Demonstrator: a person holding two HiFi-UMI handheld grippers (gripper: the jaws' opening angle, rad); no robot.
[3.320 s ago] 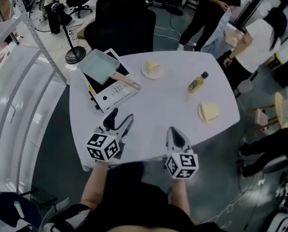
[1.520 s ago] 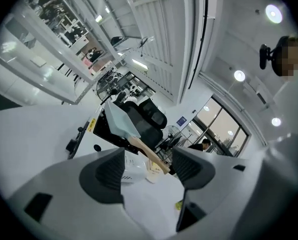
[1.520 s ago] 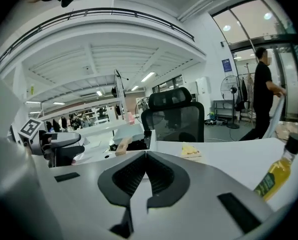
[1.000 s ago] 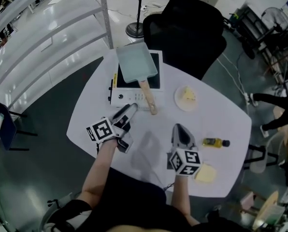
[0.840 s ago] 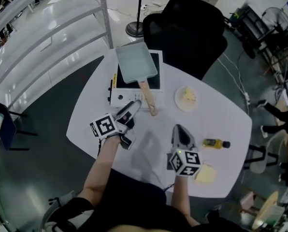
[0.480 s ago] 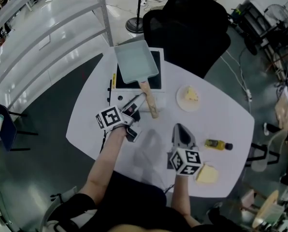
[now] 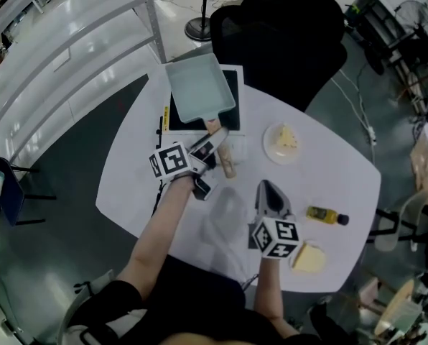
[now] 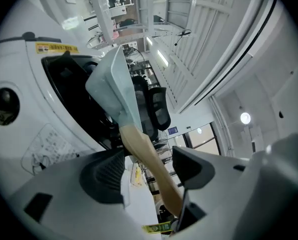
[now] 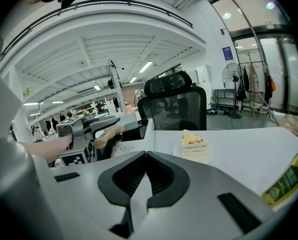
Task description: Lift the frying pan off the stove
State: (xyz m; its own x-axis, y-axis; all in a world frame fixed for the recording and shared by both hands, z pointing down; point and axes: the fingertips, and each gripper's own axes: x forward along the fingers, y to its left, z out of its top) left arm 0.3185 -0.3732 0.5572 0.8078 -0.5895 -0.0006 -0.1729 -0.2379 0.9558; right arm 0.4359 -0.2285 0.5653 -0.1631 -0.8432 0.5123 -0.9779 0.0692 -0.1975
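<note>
Head view: a rectangular pale-green frying pan [image 7: 198, 88] sits on the black top of a white stove [image 7: 237, 149] at the far edge of the round worktop [image 7: 322, 171]. Its wooden handle [image 7: 224, 160] points back toward the person. The left gripper [image 7: 212, 148] has its jaws spread to either side of that handle. The left gripper view shows the handle [image 8: 151, 159] running between them, apparently not yet clamped. The right gripper [image 7: 268, 192] hangs over the worktop nearer the person, jaws pressed together on nothing.

The pan looks like thin, stiff metal, probably light but weighted toward its far end, so a hold at the tip of the handle would likely let it droop. A grip closer to the pan body should steady it. The smooth, rounded wood may also roll in the jaws.

The pan [image 8: 114, 86] shows only edge-on in the left gripper view, and the handle's near end runs out of sight below the jaws. Whether either pad already touches the wood is hard to judge. Nothing shows whether the stove is hot.
</note>
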